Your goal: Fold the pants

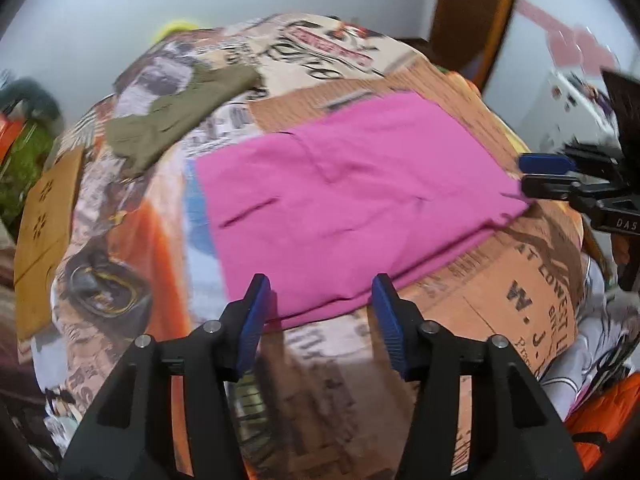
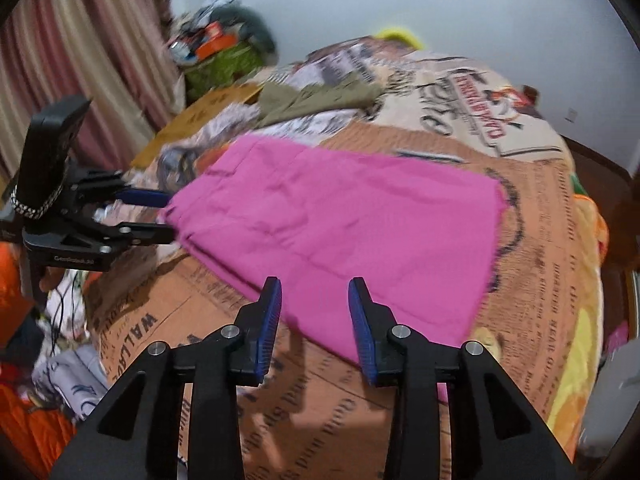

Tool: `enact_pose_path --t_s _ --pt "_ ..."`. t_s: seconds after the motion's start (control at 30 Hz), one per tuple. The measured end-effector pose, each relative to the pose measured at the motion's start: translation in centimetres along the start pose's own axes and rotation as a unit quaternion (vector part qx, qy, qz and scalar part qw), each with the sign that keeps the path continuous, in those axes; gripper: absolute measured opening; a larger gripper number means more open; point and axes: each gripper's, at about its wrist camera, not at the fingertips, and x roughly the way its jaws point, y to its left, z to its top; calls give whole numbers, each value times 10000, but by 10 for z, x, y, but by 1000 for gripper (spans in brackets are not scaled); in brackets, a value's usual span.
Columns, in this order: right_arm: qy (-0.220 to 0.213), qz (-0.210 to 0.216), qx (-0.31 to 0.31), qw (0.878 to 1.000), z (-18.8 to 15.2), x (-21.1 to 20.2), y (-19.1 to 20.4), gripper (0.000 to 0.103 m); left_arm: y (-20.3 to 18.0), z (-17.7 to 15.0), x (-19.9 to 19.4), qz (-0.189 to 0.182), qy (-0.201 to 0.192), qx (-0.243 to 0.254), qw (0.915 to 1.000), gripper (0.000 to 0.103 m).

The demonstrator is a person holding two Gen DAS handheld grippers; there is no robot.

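Note:
Pink pants (image 1: pixel 344 200) lie folded flat on a bed with a printed newspaper-pattern cover (image 1: pixel 520 288); they also show in the right wrist view (image 2: pixel 348 232). My left gripper (image 1: pixel 320 286) is open and empty, just short of the pants' near edge. It shows from the side in the right wrist view (image 2: pixel 168 216), jaws apart at the pants' left corner. My right gripper (image 2: pixel 314 286) is open and empty, its tips over the near edge of the pants. In the left wrist view it (image 1: pixel 526 176) sits at the pants' right corner.
An olive-green garment (image 1: pixel 176 120) lies crumpled on the far side of the bed (image 2: pixel 316 100). A cardboard piece (image 1: pixel 44 220) lies at the left bed edge. Clutter and orange cloth (image 2: pixel 24 432) lie beside the bed. A curtain (image 2: pixel 80 60) hangs at the left.

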Motion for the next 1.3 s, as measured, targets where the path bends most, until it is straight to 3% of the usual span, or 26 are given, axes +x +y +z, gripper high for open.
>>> enact_pose_path --t_s 0.1,0.17,0.43,0.57,0.7,0.87,1.03,1.13,1.3 --pt "-156 -214 332 9991 0 -11 -15 34 21 -1 -5 38 -55 -354 9994 53" --pt "-243 -484 571 9969 0 -19 -27 45 31 -4 -8 41 -82 -539 9985 53" --pt "-359 -914 1196 9880 -18 -35 -59 46 44 -16 9 -139 108 -1144 9933 53" --pt "-260 -825 1499 9849 -31 -30 -65 46 41 -16 20 -253 201 -1280 9913 52" --pt "-147 -732 1732 9820 -45 -23 -67 46 36 -15 20 -124 117 -1215 9924 43" --pt "-78 -664 1826 9809 -54 -16 -65 46 39 -19 20 43 78 -1276 9918 21" --pt "-59 -593 1774 9823 -57 -8 -61 46 43 -22 15 67 -19 -1347 9909 9" --pt "-55 -555 1695 9840 -57 -6 -58 31 39 -22 11 178 -17 -1189 9928 8" --pt "-85 -586 1669 9842 -57 -6 -57 31 41 -16 6 67 -70 -1306 9914 8"
